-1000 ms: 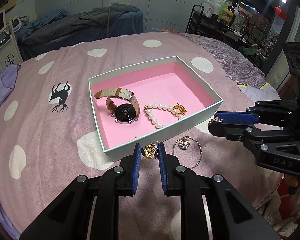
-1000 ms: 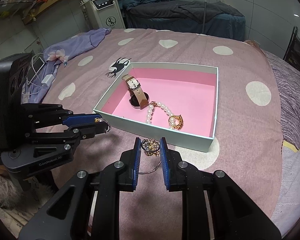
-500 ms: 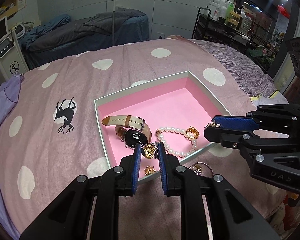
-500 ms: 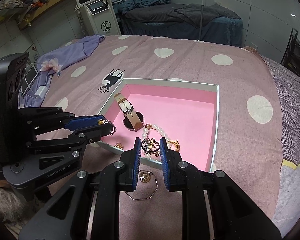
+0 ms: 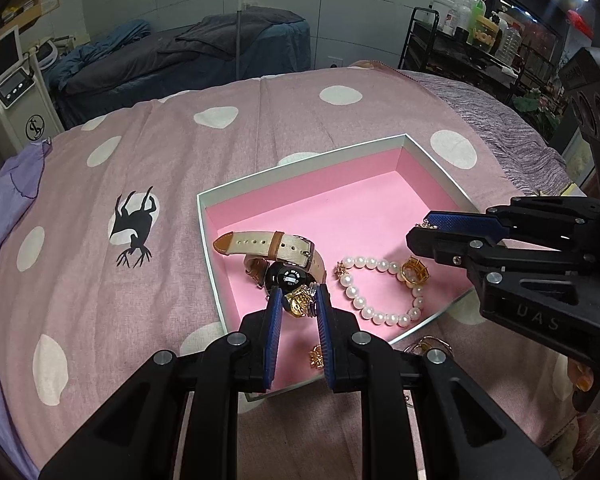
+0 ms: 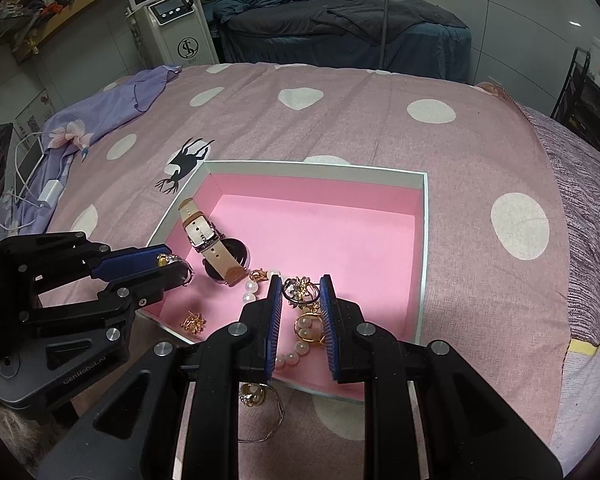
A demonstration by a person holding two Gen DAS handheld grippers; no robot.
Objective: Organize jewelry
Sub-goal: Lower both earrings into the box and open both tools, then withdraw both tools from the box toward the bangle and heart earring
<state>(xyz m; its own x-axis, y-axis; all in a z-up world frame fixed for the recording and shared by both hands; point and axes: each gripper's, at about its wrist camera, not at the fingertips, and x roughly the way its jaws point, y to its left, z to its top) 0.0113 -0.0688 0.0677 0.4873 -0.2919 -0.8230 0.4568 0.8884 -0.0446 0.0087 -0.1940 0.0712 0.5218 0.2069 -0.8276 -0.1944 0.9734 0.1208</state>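
A bed is covered by a pink bedspread (image 5: 260, 128) printed with white dots and a black deer figure (image 5: 134, 230); a lilac cloth (image 6: 112, 104) is laid along one side of it. Behind the bed a dark treatment couch (image 6: 340, 28), a white machine with a screen (image 6: 168, 20) and a rack of bottles (image 5: 472, 32) are seen against a tiled wall. An open box (image 5: 300, 168) with a pink lining is set on the bedspread. Inside it a watch (image 5: 284, 260) with a cream and tan strap, a pearl bracelet (image 5: 380, 300) with a gold ring (image 5: 414, 272) beside it, and a small gold flower piece (image 6: 192, 322) are laid on the lining. The left claw (image 5: 299, 302) is held over the near part of the box, just in front of the watch face, and is clenched on a gold ornament (image 5: 298, 304) pinched between its blue pads. The right claw (image 6: 300, 294) is held over the pearl bracelet and is closed on a tangled silver and gold piece (image 6: 300, 290), gripped at its tips. On the bedspread outside the near wall of the box, a thin bangle with a gold and pearl charm (image 6: 254, 396) is partly hidden under the right claw.
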